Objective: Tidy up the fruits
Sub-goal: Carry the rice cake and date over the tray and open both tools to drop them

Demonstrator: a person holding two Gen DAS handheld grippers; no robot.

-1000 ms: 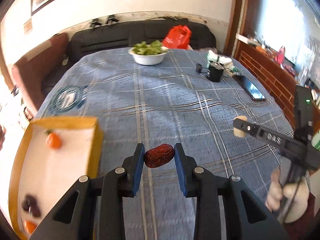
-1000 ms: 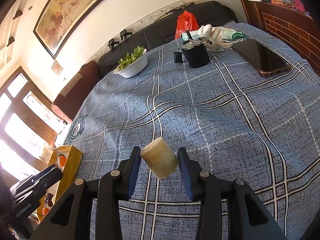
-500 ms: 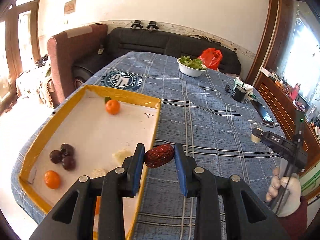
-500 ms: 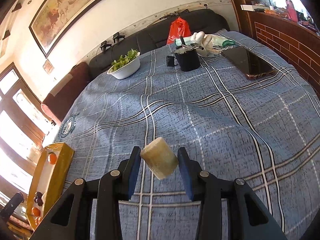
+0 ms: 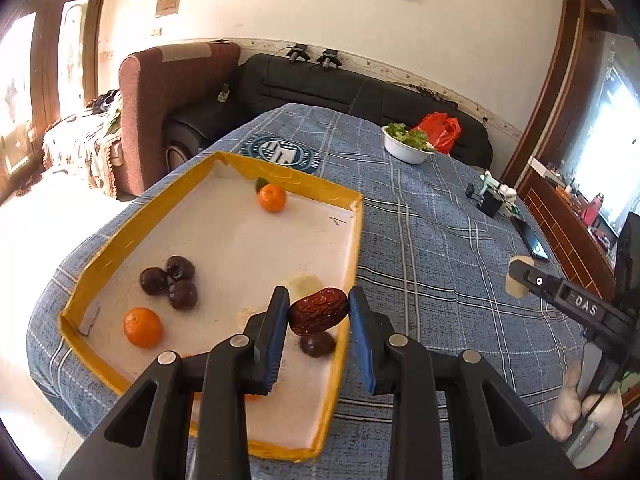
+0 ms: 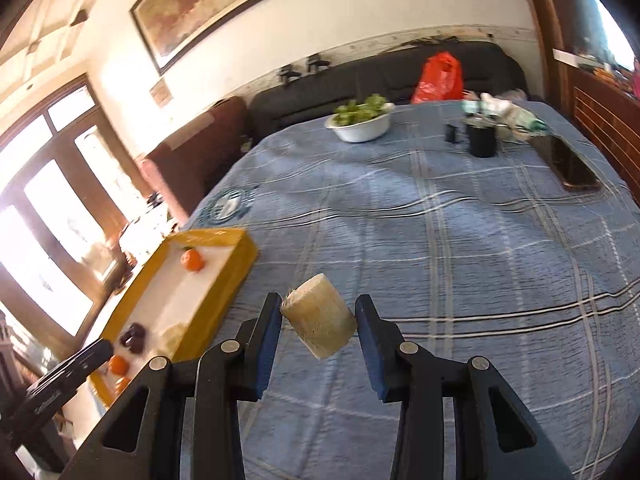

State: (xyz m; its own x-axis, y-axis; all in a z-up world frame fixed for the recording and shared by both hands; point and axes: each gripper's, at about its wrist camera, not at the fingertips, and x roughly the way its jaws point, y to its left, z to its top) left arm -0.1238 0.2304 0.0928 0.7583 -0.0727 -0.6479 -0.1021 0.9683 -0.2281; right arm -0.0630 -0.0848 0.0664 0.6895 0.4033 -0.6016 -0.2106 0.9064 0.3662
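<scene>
Left tool (image 5: 319, 312), clamped on date (image 5: 319, 310), now over tray (image 5: 224, 164); right tool (image 6: 319, 317) clamping pale chunk (image 6: 319, 316).

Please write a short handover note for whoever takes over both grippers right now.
Left gripper: shut on a red date, held over the yellow tray's right part.
Right gripper: shut on a pale cylinder piece, above the blue tablecloth, right of the tray.
Done: oranges, dark fruits and pale pieces lie in the tray.
Left: set down both held items.
</scene>
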